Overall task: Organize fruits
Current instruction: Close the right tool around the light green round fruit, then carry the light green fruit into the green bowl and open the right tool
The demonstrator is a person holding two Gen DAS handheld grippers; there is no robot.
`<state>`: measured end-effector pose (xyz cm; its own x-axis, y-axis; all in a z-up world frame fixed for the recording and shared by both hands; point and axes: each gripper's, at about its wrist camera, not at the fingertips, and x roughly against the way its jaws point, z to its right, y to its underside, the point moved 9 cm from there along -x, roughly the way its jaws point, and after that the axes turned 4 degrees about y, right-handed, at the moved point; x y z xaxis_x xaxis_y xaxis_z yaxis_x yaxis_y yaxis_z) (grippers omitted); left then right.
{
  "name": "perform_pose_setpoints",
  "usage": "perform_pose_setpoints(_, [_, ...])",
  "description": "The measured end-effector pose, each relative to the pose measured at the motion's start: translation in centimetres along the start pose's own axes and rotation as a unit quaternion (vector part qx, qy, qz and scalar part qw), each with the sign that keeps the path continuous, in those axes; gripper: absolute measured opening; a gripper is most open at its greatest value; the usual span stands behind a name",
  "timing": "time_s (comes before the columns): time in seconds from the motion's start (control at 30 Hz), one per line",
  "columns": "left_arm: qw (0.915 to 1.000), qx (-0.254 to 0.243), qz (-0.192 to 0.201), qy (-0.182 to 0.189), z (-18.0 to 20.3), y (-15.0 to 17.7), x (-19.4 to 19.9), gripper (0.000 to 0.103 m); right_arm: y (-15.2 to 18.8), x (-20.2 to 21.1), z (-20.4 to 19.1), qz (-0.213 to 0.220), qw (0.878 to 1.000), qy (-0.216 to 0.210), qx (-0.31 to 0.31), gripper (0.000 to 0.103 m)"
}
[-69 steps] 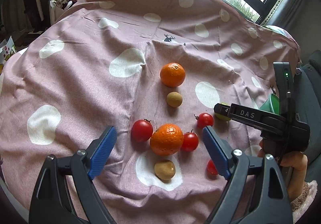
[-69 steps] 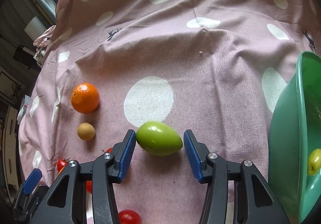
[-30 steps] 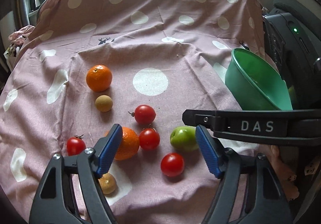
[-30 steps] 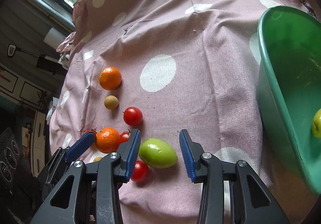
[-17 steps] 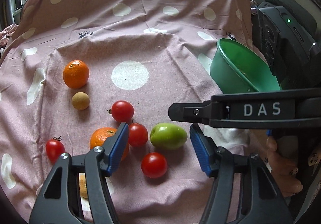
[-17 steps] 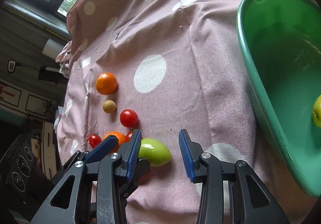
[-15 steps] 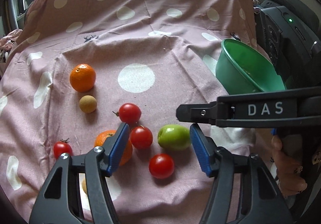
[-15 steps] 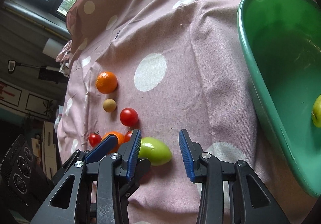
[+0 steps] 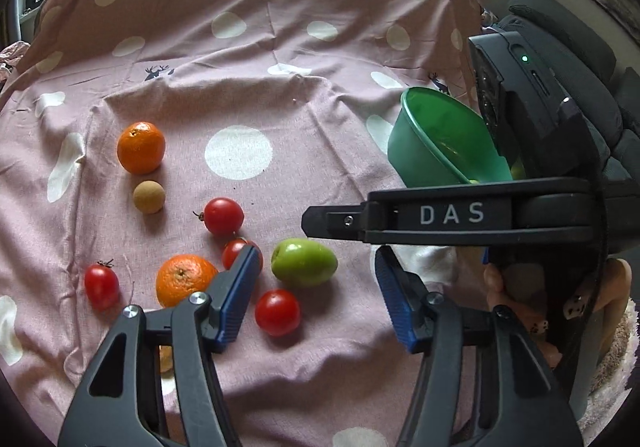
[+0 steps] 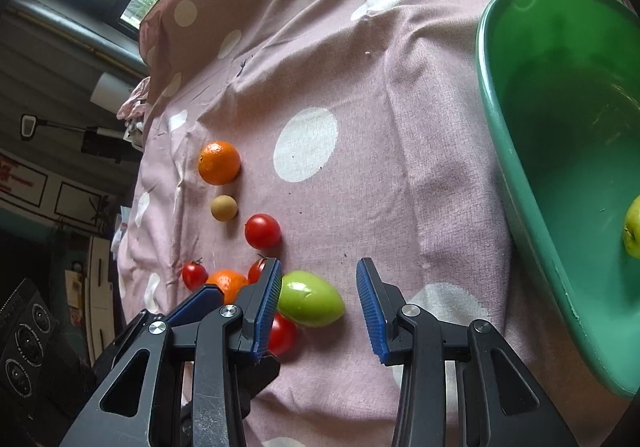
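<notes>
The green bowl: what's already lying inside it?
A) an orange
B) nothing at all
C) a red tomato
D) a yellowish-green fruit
D: the right wrist view shows a yellowish-green fruit against the inner wall of the green bowl, while the tomatoes and oranges lie on the cloth.

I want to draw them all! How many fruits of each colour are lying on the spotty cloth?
Red tomatoes: 4
Oranges: 2
Small brown fruits: 2 (one half hidden)
Green fruit: 1
Total: 9
</notes>
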<state>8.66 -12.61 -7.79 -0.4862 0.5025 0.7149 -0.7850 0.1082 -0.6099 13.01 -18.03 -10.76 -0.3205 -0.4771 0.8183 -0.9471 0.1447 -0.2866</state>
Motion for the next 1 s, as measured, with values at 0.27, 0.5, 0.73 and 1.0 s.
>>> perform_pose_setpoints(0.27, [0.9995, 0.009, -0.027, -0.013, -0.6, 0.8, -2.2, 0.05, 0.9, -1.5, -0.6, -0.032, 0.999, -0.008, 0.011, 0.042])
perform_pose_setpoints(0.5, [0.9991, 0.022, -0.035, -0.014, -1.2, 1.0, -2.9, 0.049, 1.4, -1.9, -1.2, -0.046, 0.999, -0.019, 0.017, 0.042])
perform_pose_setpoints(0.73, [0.9985, 0.032, -0.041, -0.015, -1.8, 1.2, -3.2, 0.045, 1.8, -2.4, -1.5, -0.057, 0.998, -0.03, 0.015, 0.042])
perform_pose_setpoints(1.0, [0.9987, 0.042, -0.028, -0.009, -1.8, 0.8, -2.5, 0.045, 1.7, -1.9, -1.8, -0.044, 0.998, -0.025, 0.026, 0.041])
